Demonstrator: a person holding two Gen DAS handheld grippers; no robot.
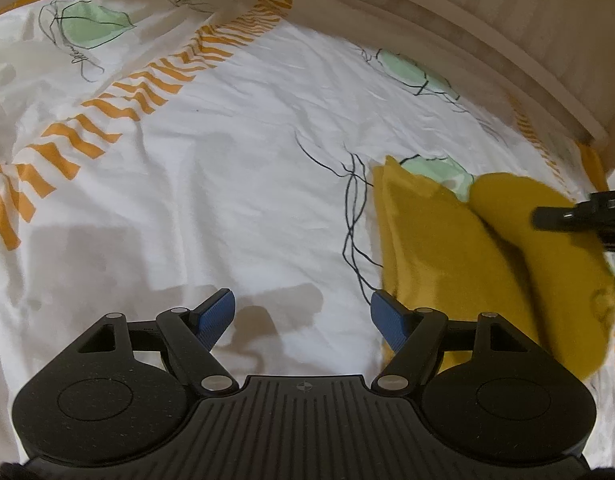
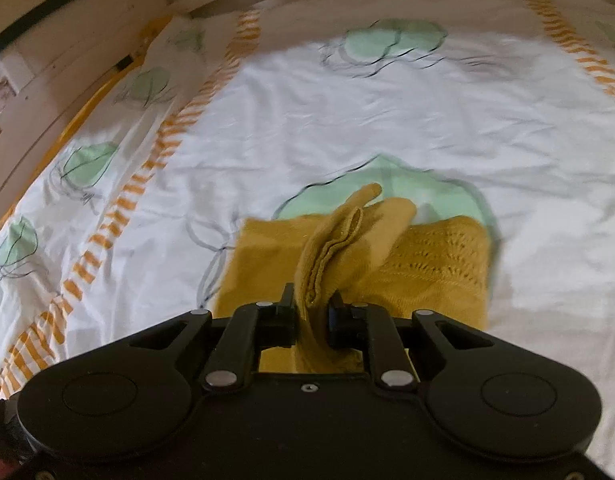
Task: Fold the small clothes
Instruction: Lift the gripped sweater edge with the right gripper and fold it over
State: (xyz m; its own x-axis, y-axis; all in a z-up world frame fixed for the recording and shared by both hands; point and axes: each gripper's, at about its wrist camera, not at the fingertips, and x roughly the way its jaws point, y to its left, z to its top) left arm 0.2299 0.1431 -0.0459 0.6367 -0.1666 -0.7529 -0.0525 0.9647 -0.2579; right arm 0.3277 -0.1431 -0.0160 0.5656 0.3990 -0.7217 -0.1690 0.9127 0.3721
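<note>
The right tongs (image 2: 312, 312) are pinched narrow on a bunched edge of the mustard knit garment (image 2: 435, 264), several layers of it standing up between the jaws; the rest of the garment lies on the bed sheet (image 2: 307, 112) just ahead of and below these tongs, its lacy panel off to their right side and a flatter panel to their left. The left tongs (image 1: 303, 316) stand wide and hold nothing, hovering over bare sheet; the garment (image 1: 447, 248) sits just beside their right finger (image 1: 389, 322), and the tip of the right tongs (image 1: 555, 216) shows beyond it, further right.

By the look of it, a fold is mid-carry: one edge is lifted and being brought across the body of the garment, though motion blur hides which way it travels; the fold is not yet laid down.

The next move likely calls for drawing the gripped edge over until it meets the opposite side, lowering it flat, then letting the jaws part; the idle left tongs could pin the near panel so the soft knit does not drag along the sheet; knit of this sort tends to slump and bunch, so a slow, level carry seems wise.
</note>
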